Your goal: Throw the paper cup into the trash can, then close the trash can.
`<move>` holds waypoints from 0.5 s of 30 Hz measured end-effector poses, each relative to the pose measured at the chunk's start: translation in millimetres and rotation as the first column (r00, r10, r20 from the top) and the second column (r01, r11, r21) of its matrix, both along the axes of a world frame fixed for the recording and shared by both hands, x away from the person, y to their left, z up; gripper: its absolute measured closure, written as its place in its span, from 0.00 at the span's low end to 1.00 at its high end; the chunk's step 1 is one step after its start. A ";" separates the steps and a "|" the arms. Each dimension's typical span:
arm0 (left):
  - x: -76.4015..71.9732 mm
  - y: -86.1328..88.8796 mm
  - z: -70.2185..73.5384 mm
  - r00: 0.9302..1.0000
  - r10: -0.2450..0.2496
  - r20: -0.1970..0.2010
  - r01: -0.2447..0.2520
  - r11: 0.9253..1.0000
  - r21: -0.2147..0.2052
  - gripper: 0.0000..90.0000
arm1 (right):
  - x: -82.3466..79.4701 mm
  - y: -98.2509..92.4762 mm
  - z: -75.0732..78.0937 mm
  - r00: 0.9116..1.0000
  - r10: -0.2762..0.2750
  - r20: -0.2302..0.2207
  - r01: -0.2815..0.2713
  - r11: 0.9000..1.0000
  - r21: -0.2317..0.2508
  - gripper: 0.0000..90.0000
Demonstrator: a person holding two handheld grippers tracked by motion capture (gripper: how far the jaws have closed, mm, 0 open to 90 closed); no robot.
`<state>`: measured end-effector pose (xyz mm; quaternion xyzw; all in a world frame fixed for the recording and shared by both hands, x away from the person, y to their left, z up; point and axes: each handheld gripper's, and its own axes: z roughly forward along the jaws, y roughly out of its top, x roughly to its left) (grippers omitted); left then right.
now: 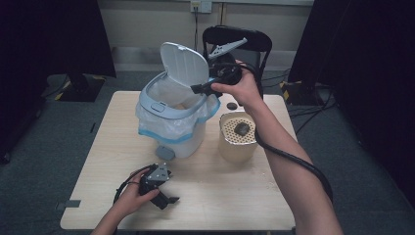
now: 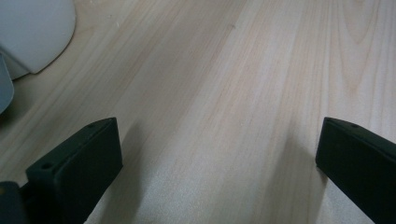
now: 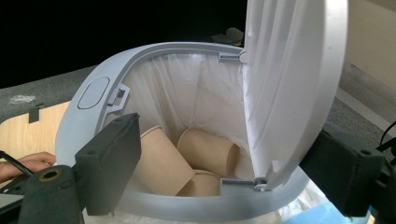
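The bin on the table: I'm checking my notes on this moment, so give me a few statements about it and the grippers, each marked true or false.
1. The bin's lid stands open. True.
2. Paper cups lie inside the bin. True.
3. The right gripper grips a cup. False: its jaws are open above the bin, nothing between them.
4. The left gripper is shut. False: its jaws stand wide apart over the bare table.
5. The tan container stands left of the bin. False: it stands to its right.

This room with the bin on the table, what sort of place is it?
Probably a lab or test room rather than a home: a bare wooden table, dark curtains at the sides, and a cabled hand-held gripper over the bin.
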<state>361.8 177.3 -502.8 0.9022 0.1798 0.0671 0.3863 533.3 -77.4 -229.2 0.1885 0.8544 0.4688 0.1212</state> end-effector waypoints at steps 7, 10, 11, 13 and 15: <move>0.0 0.0 0.0 1.000 0.000 0.000 0.000 1.000 0.000 0.00 | -3.2 0.8 -0.7 1.000 0.008 0.004 -0.008 1.000 0.006 0.17; 0.0 0.0 0.0 1.000 0.000 0.000 0.000 1.000 0.000 0.00 | -5.0 0.2 -2.5 1.000 0.012 0.006 -0.013 1.000 0.023 0.17; 0.0 0.0 0.0 1.000 0.000 0.000 0.000 1.000 0.000 0.00 | -5.9 0.3 -3.1 1.000 0.017 0.006 -0.017 0.999 0.027 0.17; 0.0 0.0 0.0 1.000 0.000 0.000 0.000 1.000 0.000 0.00 | -7.5 0.8 -3.4 0.999 0.031 0.004 -0.032 0.999 0.024 0.17; 0.0 0.0 0.0 1.000 0.000 0.000 0.000 1.000 0.000 0.00 | -9.4 2.0 -3.5 0.999 0.035 0.008 -0.035 0.999 0.016 0.17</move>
